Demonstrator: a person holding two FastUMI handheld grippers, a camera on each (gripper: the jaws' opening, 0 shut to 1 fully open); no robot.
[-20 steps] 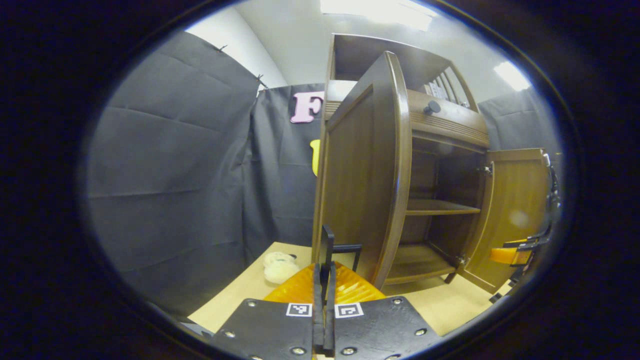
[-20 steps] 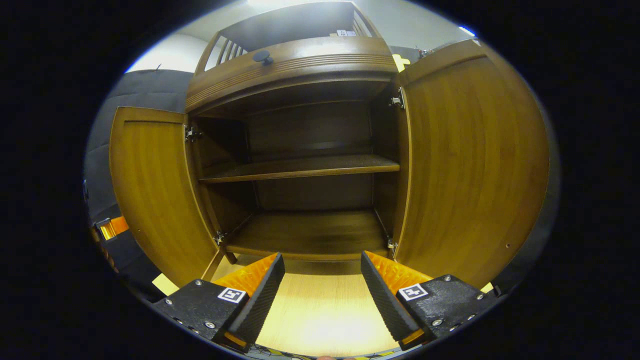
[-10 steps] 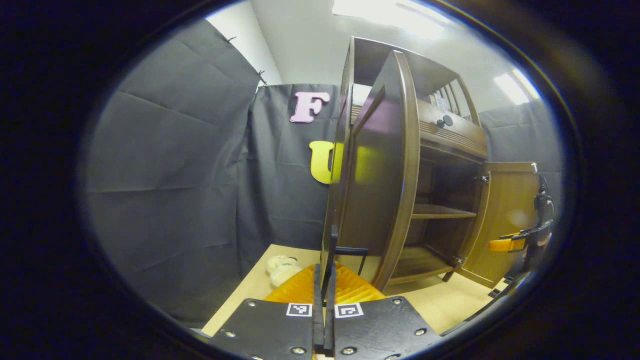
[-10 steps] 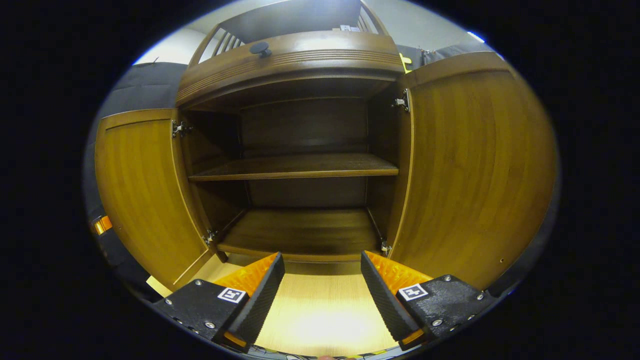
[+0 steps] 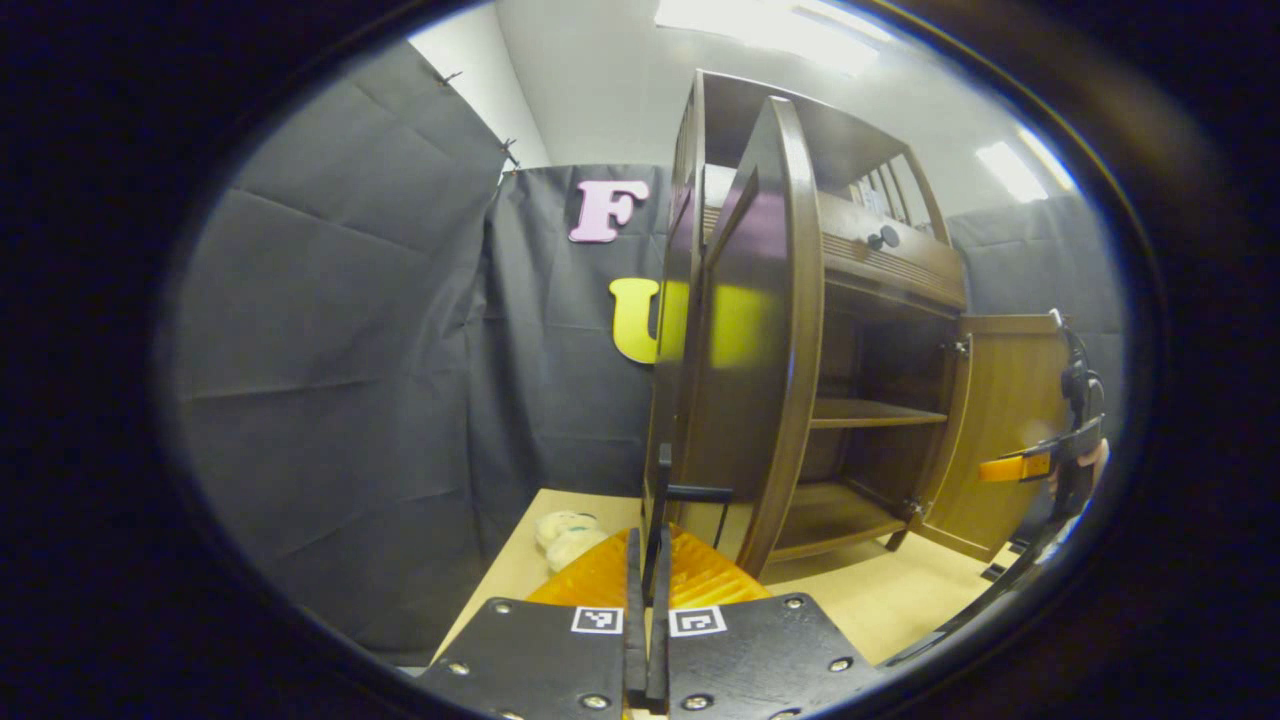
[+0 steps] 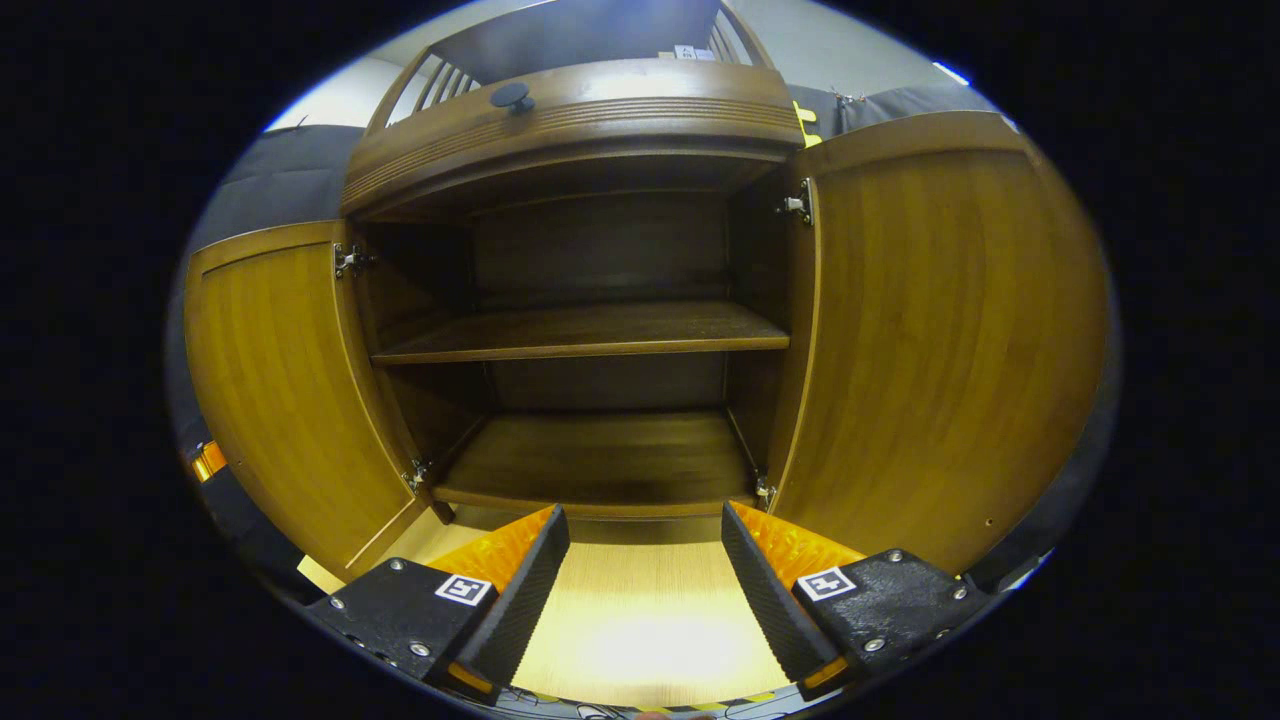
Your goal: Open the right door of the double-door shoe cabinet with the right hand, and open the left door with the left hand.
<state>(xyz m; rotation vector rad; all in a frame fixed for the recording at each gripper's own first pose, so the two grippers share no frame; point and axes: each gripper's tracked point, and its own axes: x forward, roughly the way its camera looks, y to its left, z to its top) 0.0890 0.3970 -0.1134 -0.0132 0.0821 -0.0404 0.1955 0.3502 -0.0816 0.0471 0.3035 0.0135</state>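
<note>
Both doors of the shoe cabinet [image 6: 580, 110] stand wide open, so the task looks all but done; only letting go of the left door [image 5: 745, 360] seems left. The left gripper [image 5: 648, 590] has its jaws clenched on that door's thin black handle [image 5: 668, 495]. The right gripper [image 6: 640, 590] hangs released near the right door [image 6: 940, 340], its jaws apart. Count: two doors, two bare shelves, one knob [image 6: 512, 96] on top.

Recording booth, black cloth walls [image 5: 340, 330], ceiling light panels [image 5: 770, 20], wood shoe cabinet [image 6: 590, 120]
</note>
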